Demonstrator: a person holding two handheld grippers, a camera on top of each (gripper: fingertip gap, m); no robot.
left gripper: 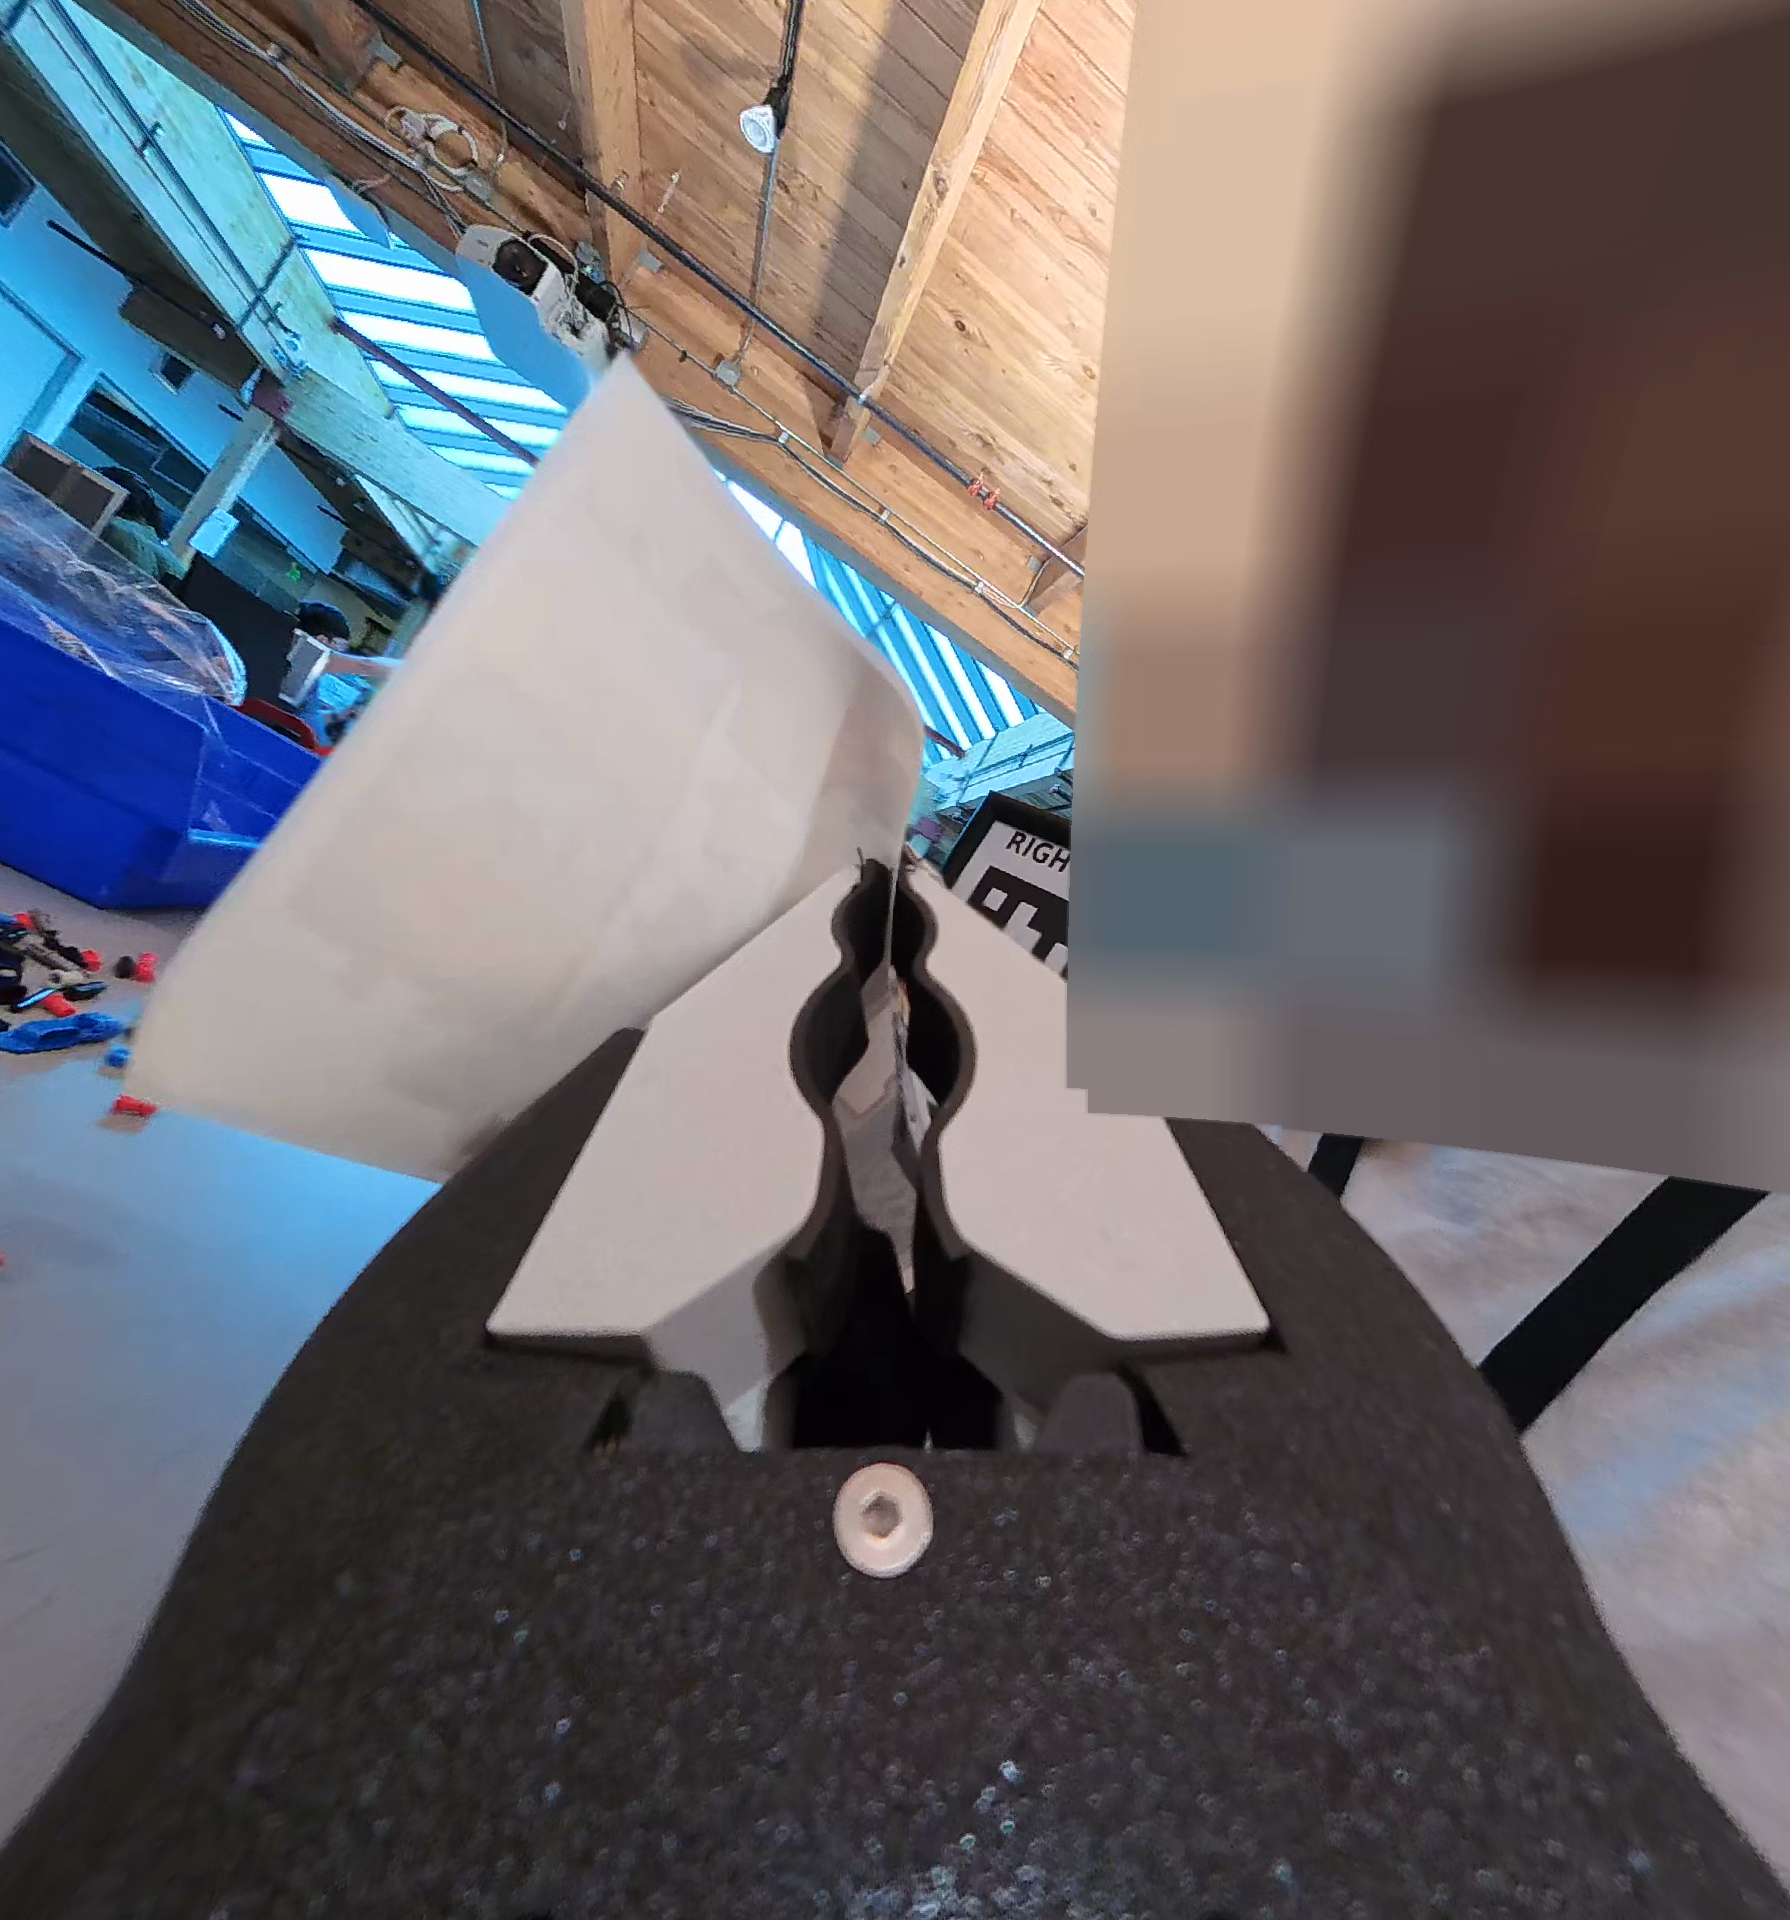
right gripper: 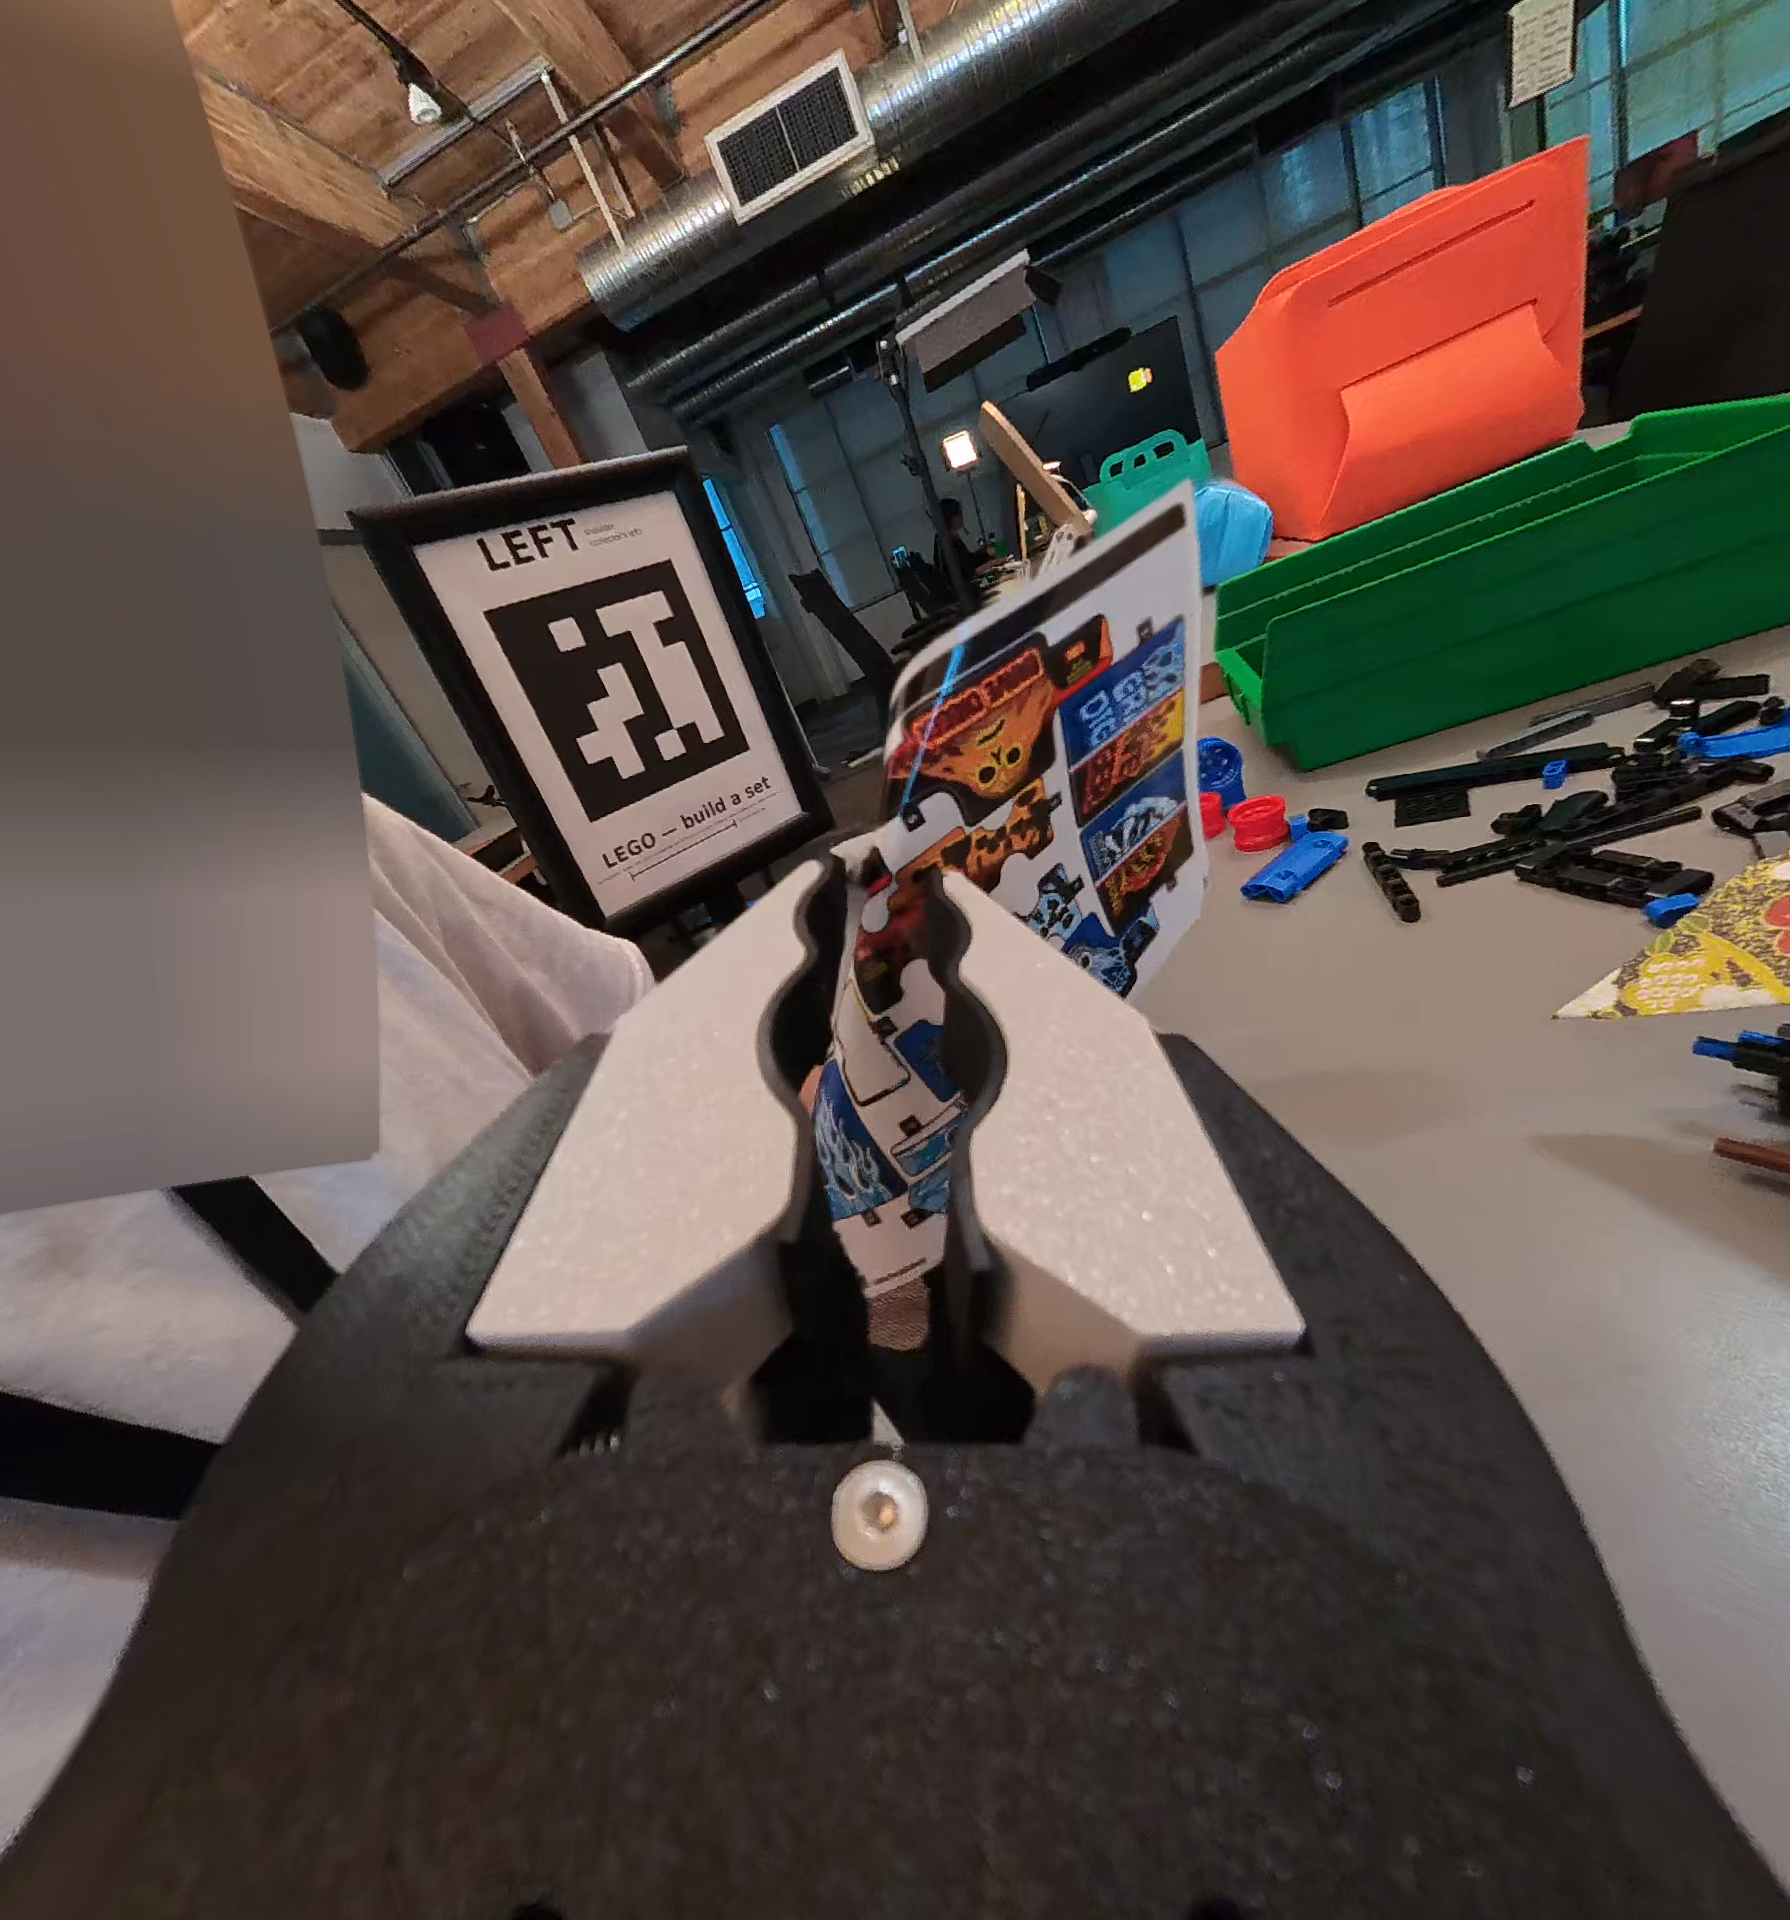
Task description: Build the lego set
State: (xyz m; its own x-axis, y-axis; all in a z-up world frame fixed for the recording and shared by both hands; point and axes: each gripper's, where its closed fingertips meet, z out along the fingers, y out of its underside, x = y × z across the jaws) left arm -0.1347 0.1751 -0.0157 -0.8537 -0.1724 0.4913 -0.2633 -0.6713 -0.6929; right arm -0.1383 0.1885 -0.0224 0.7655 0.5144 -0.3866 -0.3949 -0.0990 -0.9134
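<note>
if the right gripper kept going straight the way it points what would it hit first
Beyond the sticker sheet clamped in the right gripper, nothing looks close; the framed marker sign stands left of that line. Depth is unclear.

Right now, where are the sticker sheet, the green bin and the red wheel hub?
sticker sheet [right gripper: 1052, 769]: right wrist view, on its printed face above the fingers.
green bin [right gripper: 1493, 613]: right wrist view, on its front wall.
red wheel hub [right gripper: 1260, 821]: right wrist view, on its rim.
</note>
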